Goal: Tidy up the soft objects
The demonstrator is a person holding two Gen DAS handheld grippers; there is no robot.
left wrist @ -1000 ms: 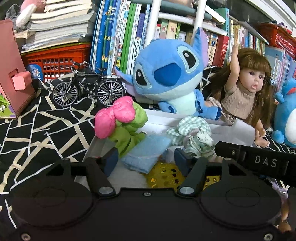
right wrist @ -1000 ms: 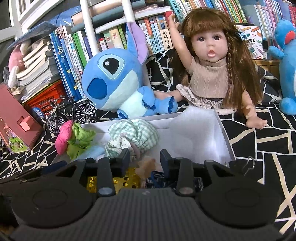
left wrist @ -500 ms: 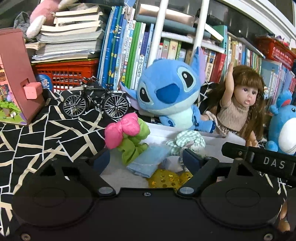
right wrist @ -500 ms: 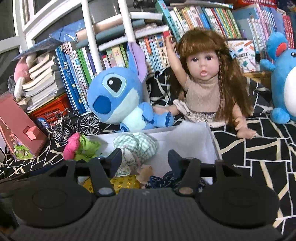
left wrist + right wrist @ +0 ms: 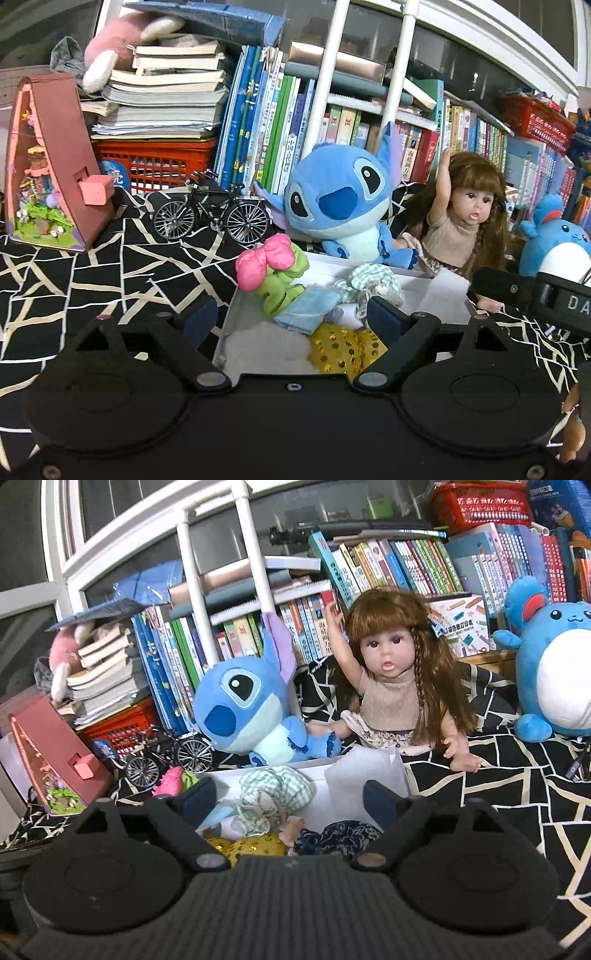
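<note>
Both my grippers, left gripper (image 5: 288,320) and right gripper (image 5: 291,800), fingers just spread wide and empty, above the white rectangular box (image 5: 373,267) holding soft cloth bundles, pink-and-green plush (image 5: 271,275) at its left edge.

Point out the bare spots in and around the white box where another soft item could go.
Free: the white box's right end, in front of the doll. Also the black patterned cloth between the toy house, the model bicycle and the box. Crowded: the box's left and near parts, packed with the pink-and-green plush, checked cloth and gold sequin piece.
</note>
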